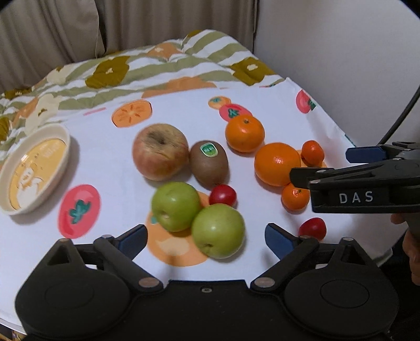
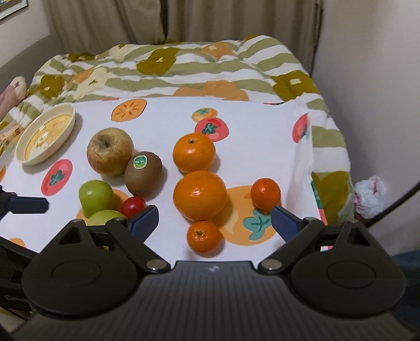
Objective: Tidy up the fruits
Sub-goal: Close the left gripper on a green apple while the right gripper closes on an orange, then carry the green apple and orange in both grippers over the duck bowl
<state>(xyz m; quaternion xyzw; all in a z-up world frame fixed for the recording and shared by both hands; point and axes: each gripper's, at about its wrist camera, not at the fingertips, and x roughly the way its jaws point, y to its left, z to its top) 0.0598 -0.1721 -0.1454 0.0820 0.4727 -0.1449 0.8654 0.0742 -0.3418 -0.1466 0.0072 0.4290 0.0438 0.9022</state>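
The nearer green apple lies on the fruit-print cloth between the spread, empty fingers of my left gripper. A small tangerine sits between my right gripper's wide, empty jaws, untouched.

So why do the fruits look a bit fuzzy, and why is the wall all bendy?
Left wrist view: the camera was moving, so the red apple and green apples are smeared; the big orange shows a white shine. Right wrist view: sharper, but the fisheye lens curves the curtain and darkens the corners.
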